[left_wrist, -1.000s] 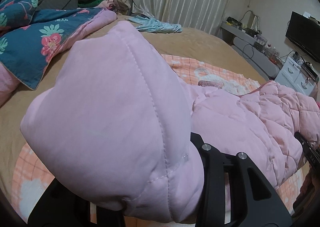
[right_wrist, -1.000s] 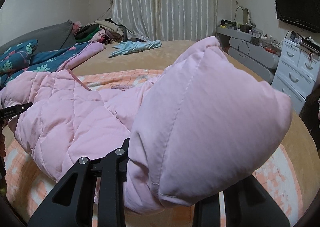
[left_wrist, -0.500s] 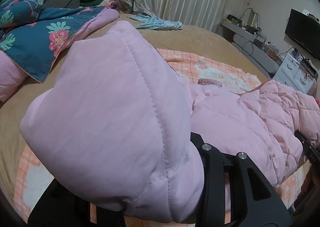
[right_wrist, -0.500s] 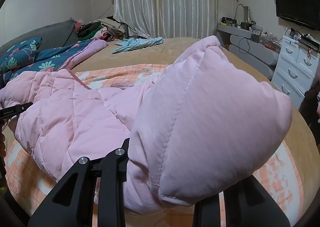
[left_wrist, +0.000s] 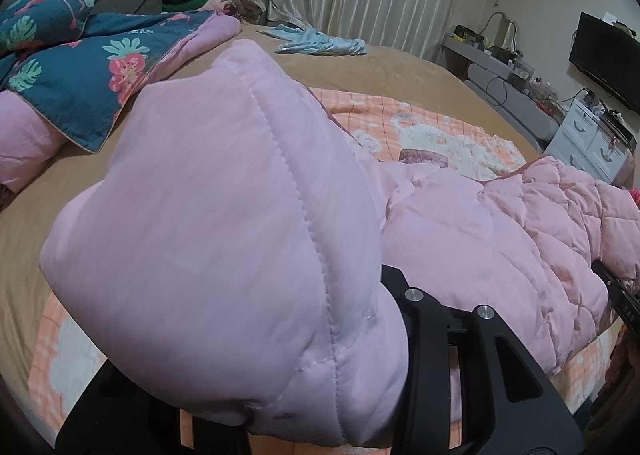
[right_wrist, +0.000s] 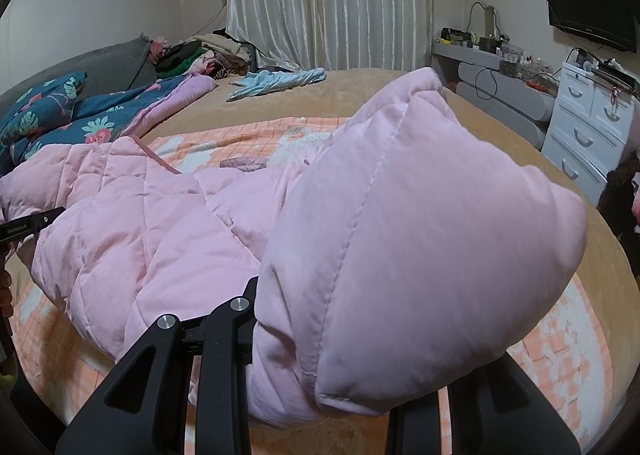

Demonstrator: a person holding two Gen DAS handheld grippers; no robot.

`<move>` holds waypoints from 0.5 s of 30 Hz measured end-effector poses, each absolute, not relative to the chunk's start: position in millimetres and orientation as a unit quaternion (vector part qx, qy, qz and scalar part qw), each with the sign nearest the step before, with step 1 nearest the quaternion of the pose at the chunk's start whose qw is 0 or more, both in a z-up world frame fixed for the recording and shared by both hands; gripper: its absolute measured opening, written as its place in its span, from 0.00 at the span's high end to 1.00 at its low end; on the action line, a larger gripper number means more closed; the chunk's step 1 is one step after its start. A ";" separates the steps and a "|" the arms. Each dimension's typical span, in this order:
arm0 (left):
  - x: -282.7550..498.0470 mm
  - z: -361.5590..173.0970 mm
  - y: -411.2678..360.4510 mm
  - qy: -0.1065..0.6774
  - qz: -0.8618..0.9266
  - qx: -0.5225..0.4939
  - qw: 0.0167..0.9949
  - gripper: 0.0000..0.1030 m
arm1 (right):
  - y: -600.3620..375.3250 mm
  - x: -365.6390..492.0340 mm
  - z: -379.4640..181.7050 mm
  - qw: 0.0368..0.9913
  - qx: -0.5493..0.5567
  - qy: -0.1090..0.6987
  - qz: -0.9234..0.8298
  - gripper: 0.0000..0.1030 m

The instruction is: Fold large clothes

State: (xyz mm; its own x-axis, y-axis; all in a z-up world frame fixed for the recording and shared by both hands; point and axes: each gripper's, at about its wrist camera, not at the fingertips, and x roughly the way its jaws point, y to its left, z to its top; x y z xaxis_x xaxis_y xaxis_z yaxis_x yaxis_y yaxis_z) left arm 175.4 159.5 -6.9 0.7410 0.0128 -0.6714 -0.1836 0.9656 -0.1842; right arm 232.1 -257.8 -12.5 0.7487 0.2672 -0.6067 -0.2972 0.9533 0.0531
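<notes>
A pink quilted jacket (left_wrist: 500, 239) lies across an orange checked blanket (left_wrist: 432, 131) on the bed. In the left wrist view, a puffy corner of the jacket (left_wrist: 224, 247) bulges up over my left gripper (left_wrist: 280, 375), which is shut on it; the fingertips are buried in the fabric. In the right wrist view, my right gripper (right_wrist: 352, 367) is shut on another puffy corner (right_wrist: 420, 235) in the same way. The jacket (right_wrist: 152, 223) stretches between the two grippers, and each shows at the edge of the other's view.
A teal floral quilt (left_wrist: 72, 87) lies at the left of the tan bed (right_wrist: 360, 95), with a light blue garment (right_wrist: 276, 81) and a clothes pile (right_wrist: 208, 55) beyond. White drawers (right_wrist: 588, 123), a shelf and a wall TV (right_wrist: 592, 7) stand at the right.
Both grippers have carried their jacket corners a little forward over the bed, so the quilt and far garments look nearer. Both grips are unchanged.
</notes>
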 end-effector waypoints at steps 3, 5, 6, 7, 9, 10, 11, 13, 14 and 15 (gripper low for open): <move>172.0 -9.5 163.2 0.358 0.053 -0.119 0.924 0.70 | -259.7 226.1 -14.6 0.934 -0.024 0.323 0.151 0.73; 167.4 -12.8 164.9 0.359 0.053 -0.119 0.924 0.69 | -261.2 221.2 -18.1 0.933 -0.023 0.325 0.150 0.73; 165.7 -14.4 165.5 0.360 0.053 -0.119 0.924 0.69 | -261.2 219.5 -19.1 0.933 -0.023 0.326 0.150 0.72; 162.7 -16.7 166.4 0.360 0.052 -0.120 0.924 0.69 | -262.2 217.7 -20.7 0.932 -0.021 0.328 0.149 0.72; 157.8 -21.1 167.1 0.361 0.052 -0.119 0.924 0.69 | -264.0 213.5 -23.4 0.932 -0.019 0.330 0.150 0.72; 155.8 -23.5 167.3 0.361 0.052 -0.120 0.923 0.68 | -265.9 212.1 -24.9 0.931 -0.017 0.331 0.150 0.72; 153.6 -26.7 167.3 0.363 0.053 -0.120 0.923 0.67 | -267.9 211.1 -27.3 0.931 -0.013 0.333 0.151 0.71; 150.5 -33.3 167.1 0.366 0.054 -0.121 0.921 0.66 | -271.0 209.9 -33.5 0.929 -0.008 0.338 0.151 0.70; 150.1 -36.5 168.3 0.368 0.054 -0.124 0.920 0.65 | -273.4 210.4 -37.7 0.927 -0.002 0.344 0.150 0.70; 149.4 -39.9 169.1 0.370 0.055 -0.127 0.919 0.65 | -275.0 209.9 -42.0 0.925 0.004 0.349 0.149 0.69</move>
